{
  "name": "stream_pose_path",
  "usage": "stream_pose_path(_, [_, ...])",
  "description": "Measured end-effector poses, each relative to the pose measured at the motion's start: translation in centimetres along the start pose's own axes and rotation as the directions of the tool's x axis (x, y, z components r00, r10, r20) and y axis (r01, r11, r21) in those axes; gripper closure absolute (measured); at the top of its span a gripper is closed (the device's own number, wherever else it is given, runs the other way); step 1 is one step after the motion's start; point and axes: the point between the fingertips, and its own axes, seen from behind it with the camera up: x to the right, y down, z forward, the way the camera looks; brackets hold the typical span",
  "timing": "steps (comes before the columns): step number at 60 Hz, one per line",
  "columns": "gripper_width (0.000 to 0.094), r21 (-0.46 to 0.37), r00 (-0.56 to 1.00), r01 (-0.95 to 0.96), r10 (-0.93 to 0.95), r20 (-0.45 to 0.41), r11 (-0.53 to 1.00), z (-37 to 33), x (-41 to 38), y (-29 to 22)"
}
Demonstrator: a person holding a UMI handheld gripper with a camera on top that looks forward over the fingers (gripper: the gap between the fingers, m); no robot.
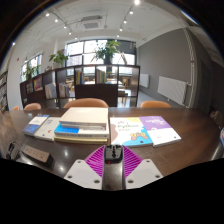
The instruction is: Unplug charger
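Note:
My gripper (113, 151) is shut on a black charger (113, 160). The charger is a narrow dark block standing upright between the two magenta pads (95, 159), which press on it from both sides. It has a small red mark on its face. I hold it above the near edge of a dark wooden table (185, 150). No socket or cable shows in this view.
Beyond the fingers, books lie on the table: a stack of pale books (82, 126), a colourful picture book (130, 131), a purple one (160, 124), a blue one (38, 125). A flat brown thing (35, 153) lies left. Orange chairs (88, 102) stand behind.

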Motion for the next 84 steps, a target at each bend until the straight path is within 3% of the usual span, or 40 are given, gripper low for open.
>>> stream_pose_path(7, [0.0714, -0.101, 0.999, 0.012, -0.007, 0.048, 0.995, 1.8, 0.8, 5.1])
stream_pose_path(26, [0.0658, -0.187, 0.993, -0.006, 0.028, 0.116, 0.982, 4.1, -1.0, 9.4])
stream_pose_path(29, [0.0578, -0.208, 0.993, -0.002, 0.028, 0.118, 0.978, 4.3, -1.1, 9.8])
stream_pose_path(37, [0.0187, -0.219, 0.997, 0.019, -0.001, 0.079, 0.975, 2.9, -0.9, 8.6])
stream_pose_path(40, [0.0142, -0.186, 0.998, 0.012, 0.001, 0.067, 0.982, 1.6, -1.0, 6.4])
stream_pose_path(52, [0.0108, -0.006, 0.998, -0.001, 0.001, 0.061, 1.0, -8.2, -2.9, -5.1])
stream_pose_path(58, [0.0087, 0.049, 0.999, 0.023, -0.025, 0.043, 0.999, -14.6, -4.2, -8.0])
stream_pose_path(68, [0.0083, 0.068, 0.998, 0.016, -0.02, 0.059, 0.998, -23.6, -7.2, -6.6])
stream_pose_path(84, [0.0085, -0.011, 1.0, 0.001, -0.001, 0.029, 1.0, -31.2, -9.8, 0.6])
